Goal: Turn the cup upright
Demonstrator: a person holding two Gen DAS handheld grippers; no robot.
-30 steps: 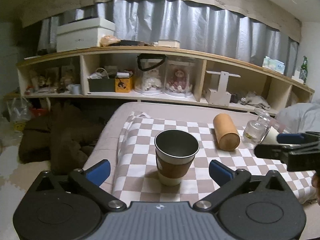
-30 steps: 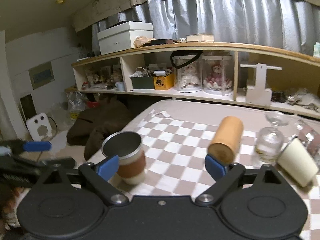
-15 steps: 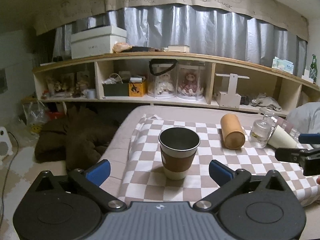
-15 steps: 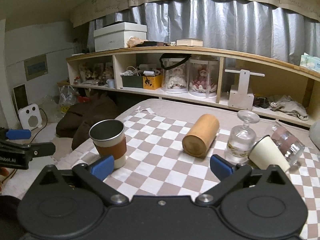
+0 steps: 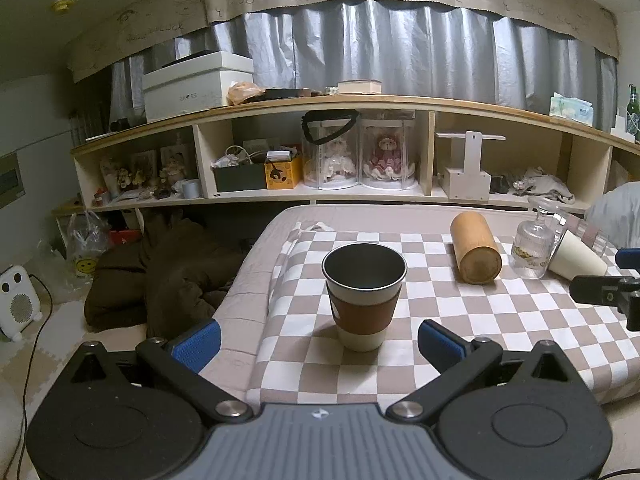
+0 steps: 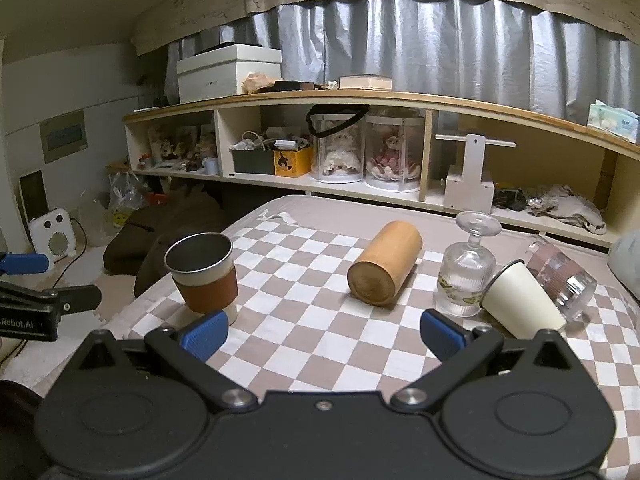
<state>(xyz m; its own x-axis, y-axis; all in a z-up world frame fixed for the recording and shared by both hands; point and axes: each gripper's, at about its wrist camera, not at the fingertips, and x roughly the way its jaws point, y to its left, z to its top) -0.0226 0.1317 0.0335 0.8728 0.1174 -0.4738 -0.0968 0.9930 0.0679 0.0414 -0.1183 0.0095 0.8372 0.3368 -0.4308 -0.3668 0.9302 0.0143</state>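
Both grippers have drawn back from the checkered cloth [image 5: 500, 312] over the last second, so the cups look smaller and sit farther off in each wrist view than before. Nearest the left gripper [image 5: 319, 342], whose blue pads [image 5: 197, 343] stand wide apart with nothing between them, the sleeved cup [image 5: 364, 294] stands upright on its base, mouth open to the ceiling, apart from both pads. That cup looks finished, so the step in hand reads as the retreat after setting it down. The right gripper [image 6: 323, 334] is likewise spread wide and empty, back from everything on the cloth.

Farther off lies the wooden cylinder [image 6: 385, 267] on its side, then the inverted stemmed glass [image 6: 466, 276], standing on its rim. Beyond and beside it a cream cup [image 6: 522, 305] rests tipped over, rim toward the glass, and a clear tumbler [image 6: 560, 276] lies on its side just behind.

If more cups are to be righted, the next move probably calls for the right gripper to close on the cream cup's wall and rotate it onto its base without knocking the glass.

The right wrist view shows the tipped cup and tumbler plainly; the left wrist view crowds them into its far right edge but looks straight into the sleeved cup.
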